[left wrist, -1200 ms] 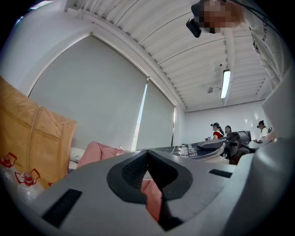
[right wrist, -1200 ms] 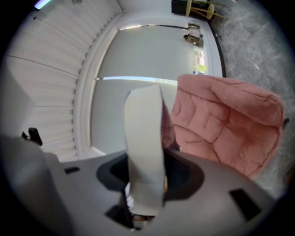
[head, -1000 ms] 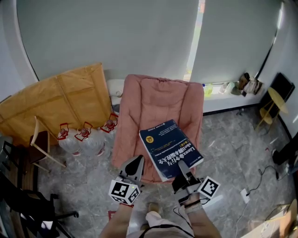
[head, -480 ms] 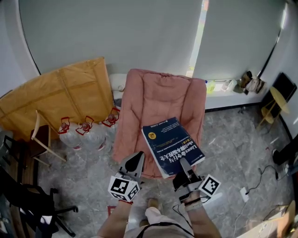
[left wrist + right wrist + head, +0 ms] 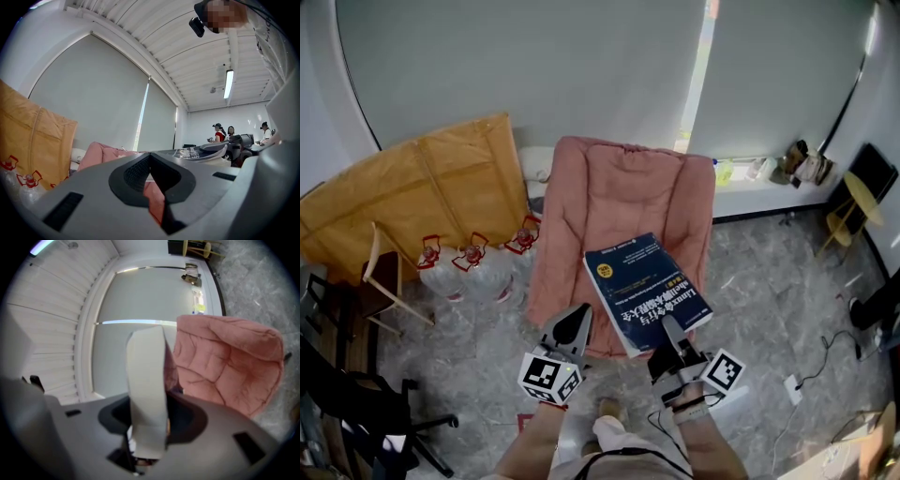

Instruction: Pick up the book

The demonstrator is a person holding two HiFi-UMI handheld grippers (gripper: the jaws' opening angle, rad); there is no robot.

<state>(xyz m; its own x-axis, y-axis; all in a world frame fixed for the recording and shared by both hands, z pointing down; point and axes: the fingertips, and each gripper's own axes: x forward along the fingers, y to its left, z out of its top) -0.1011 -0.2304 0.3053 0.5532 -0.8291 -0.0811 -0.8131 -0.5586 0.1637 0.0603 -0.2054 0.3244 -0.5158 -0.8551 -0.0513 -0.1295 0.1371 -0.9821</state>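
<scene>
Head view: grey stone floor [image 5: 769, 281], blinds [image 5: 534, 66] drawn. Book [image 5: 645, 292] over pink chair [image 5: 619, 192] seat — right gripper [image 5: 668, 327] fingers clamped on near edge. Left gripper [image 5: 577, 320] fingers closed, empty. Water bottles [image 5: 478, 272], cardboard [image 5: 422, 187] left of chair.

grey marble floor [image 5: 769, 300], drawn blinds [image 5: 534, 66]

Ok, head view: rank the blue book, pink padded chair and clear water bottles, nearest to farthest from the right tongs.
1. Blue book, gripped in the right tongs.
2. Pink padded chair, beneath and beyond the book.
3. Clear water bottles, left, on the floor.
</scene>
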